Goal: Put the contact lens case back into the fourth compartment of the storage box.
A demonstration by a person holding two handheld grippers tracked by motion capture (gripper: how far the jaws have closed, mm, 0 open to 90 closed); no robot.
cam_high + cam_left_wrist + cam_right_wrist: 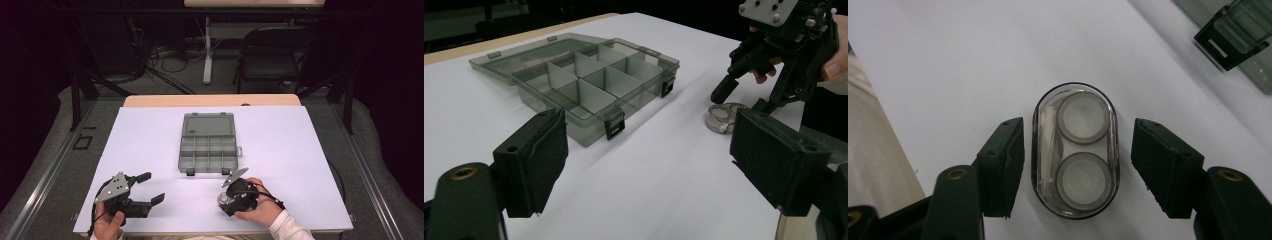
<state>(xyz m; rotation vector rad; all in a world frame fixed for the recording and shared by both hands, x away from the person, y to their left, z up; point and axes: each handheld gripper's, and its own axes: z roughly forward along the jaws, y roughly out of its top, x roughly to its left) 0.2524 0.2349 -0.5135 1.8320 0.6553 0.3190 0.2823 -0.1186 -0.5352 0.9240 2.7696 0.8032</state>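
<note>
**Clear oval contact-lens case between the right tongs, compartment box beyond**

Item 1. Contact-lens case (1075, 150): clear plastic, oval outline, two round whitish wells set one behind the other, with a pale slim piece lying along one side inside. It lies flat on the white table sheet (280, 135), directly between the two pads of the right gripper (1075, 165). A narrow gap shows on each side; neither pad touches the case.

Item 2. Right gripper: held in the person's right hand (257, 210), pointed down at the sheet, jaws released but standing only a little wider than the case. Nothing is grasped.

Item 3. Left gripper (649, 160): held in the left hand (107, 225), resting low over the sheet, jaws spread wide and released, with only bare sheet between them. The lens case lies ahead of it, just past its right-hand jaw, under the other tool.

Item 4. Compartment box (207, 145): smoky transparent plastic, lid (208, 125) folded back flat, interior split by dividers into small cells, two black latches (615, 125) on the near edge. It sits just beyond the right gripper's tips, and ahead and to the left of the left gripper's jaws. No contents can be made out in the cells.
</note>
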